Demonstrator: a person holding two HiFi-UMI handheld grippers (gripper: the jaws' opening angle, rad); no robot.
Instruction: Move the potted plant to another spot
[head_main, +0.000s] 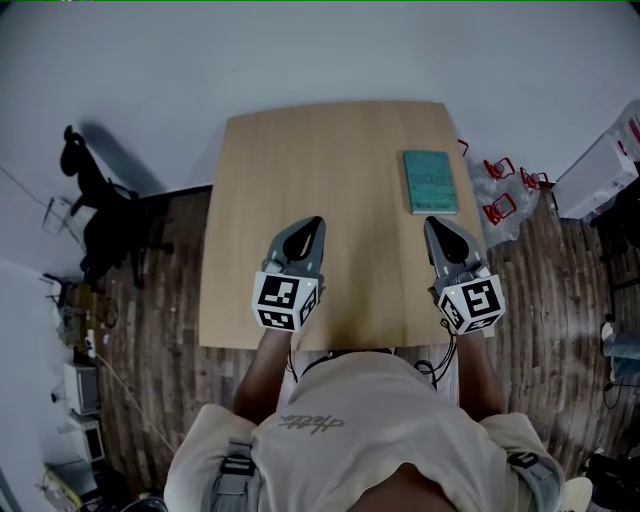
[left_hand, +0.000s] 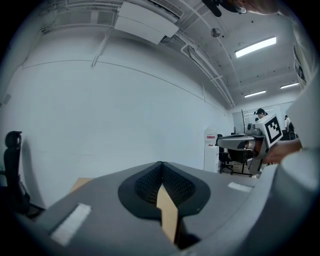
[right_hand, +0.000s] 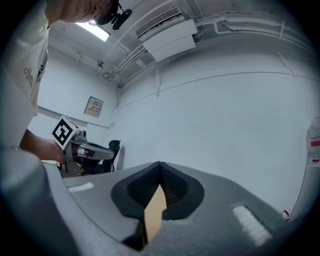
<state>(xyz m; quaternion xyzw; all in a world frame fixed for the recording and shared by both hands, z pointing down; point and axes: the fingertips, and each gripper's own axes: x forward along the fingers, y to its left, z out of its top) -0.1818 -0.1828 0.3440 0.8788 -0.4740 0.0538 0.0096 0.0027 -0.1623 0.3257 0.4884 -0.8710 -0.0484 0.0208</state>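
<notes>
No potted plant shows in any view. In the head view my left gripper hangs over the near left part of the wooden table, its jaws closed to a point with nothing in them. My right gripper is over the near right part, also shut and empty. Both point level toward the white wall. In the left gripper view my left gripper has its tips touching. The right gripper view shows the same for my right gripper. Each gripper view also catches the other gripper off to the side.
A teal book lies flat at the table's far right, just beyond my right gripper. A black office chair stands on the floor to the left. Red-handled items and a white box sit on the floor to the right.
</notes>
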